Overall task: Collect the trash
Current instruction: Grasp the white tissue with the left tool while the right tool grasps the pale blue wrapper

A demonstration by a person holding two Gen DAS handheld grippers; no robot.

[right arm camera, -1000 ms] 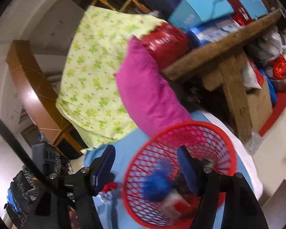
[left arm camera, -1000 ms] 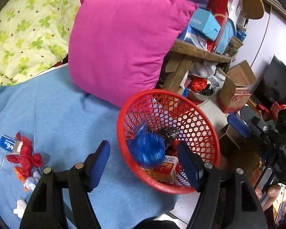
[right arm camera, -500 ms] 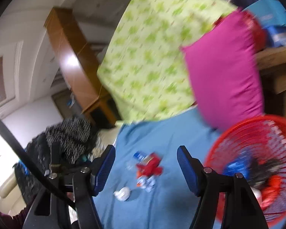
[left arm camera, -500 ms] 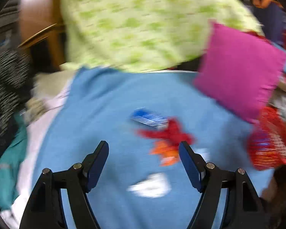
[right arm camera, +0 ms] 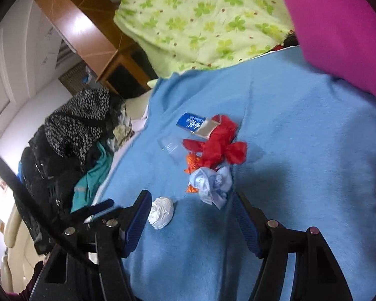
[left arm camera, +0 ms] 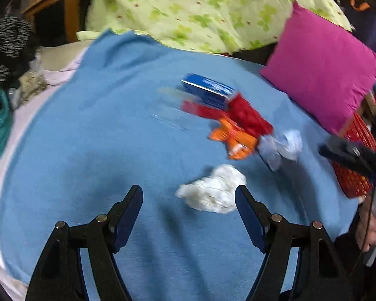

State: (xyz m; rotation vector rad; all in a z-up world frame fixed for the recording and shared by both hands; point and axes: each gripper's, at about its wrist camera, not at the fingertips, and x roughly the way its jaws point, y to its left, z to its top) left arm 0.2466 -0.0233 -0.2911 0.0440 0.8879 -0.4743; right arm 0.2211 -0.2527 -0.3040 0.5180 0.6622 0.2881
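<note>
Your left gripper [left arm camera: 188, 200] and right gripper [right arm camera: 191, 207] both gape wide and empty above the blue blanket [left arm camera: 92, 150], a crumpled white tissue [left arm camera: 211, 193] just ahead between the left's fingertips.

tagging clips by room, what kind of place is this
Probably a lived-in bedroom: a blue blanket spread like bedding, a magenta pillow against a clover-print quilt, and clothes piled alongside.

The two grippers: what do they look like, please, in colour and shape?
Both the left gripper and the right gripper have black angular linkage arms with silver rivets and flat dark blue pads. A black cable crosses the right wrist view.
</note>
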